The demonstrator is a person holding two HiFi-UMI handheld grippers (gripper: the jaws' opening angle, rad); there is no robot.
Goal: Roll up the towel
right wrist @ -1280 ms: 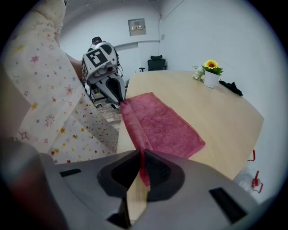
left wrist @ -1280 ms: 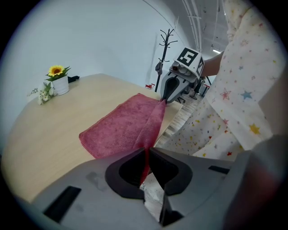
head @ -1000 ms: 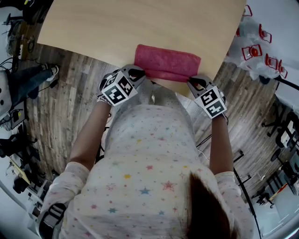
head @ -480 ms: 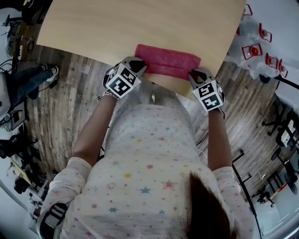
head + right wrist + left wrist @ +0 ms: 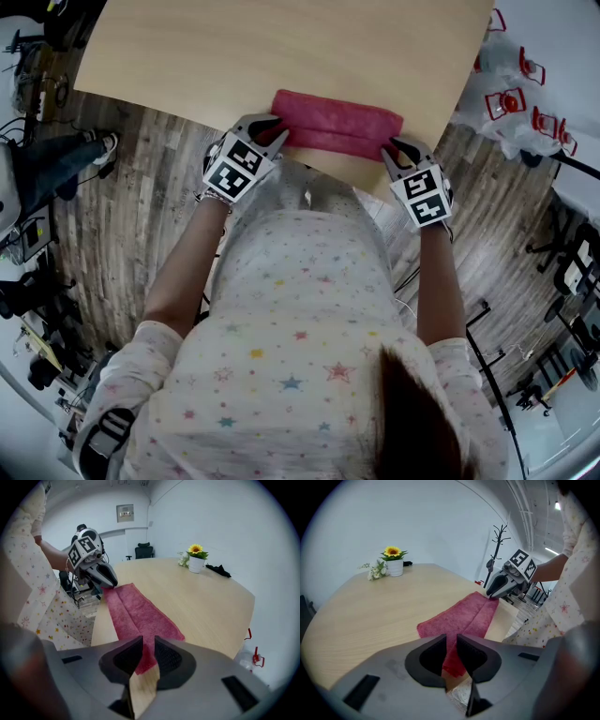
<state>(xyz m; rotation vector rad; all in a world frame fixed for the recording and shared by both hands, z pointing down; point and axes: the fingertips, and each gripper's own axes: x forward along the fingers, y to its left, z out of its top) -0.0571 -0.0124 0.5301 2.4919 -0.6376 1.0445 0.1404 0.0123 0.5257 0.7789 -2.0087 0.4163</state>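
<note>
A pink-red towel (image 5: pixel 337 125) lies folded lengthwise into a long band on the wooden table (image 5: pixel 262 47), close to its near edge. My left gripper (image 5: pixel 267 127) is at the towel's left near corner, jaws closed to a narrow gap with the towel (image 5: pixel 461 616) edge between them. My right gripper (image 5: pixel 398 148) is at the right near corner, gripping the towel (image 5: pixel 140 613) end the same way. Each gripper shows in the other's view: the right gripper (image 5: pixel 506 581) and the left gripper (image 5: pixel 101 576), both at the far end of the band.
A potted sunflower (image 5: pixel 393 562) stands far back on the table, with a small black object (image 5: pixel 218 570) near it. The table's near edge runs just under both grippers. Red-and-white items (image 5: pixel 511 103) sit on the floor at right. A coat stand (image 5: pixel 499 541) is behind.
Both grippers have moved forward from just off the table edge onto the towel's near corners. The towel has stayed in place.
</note>
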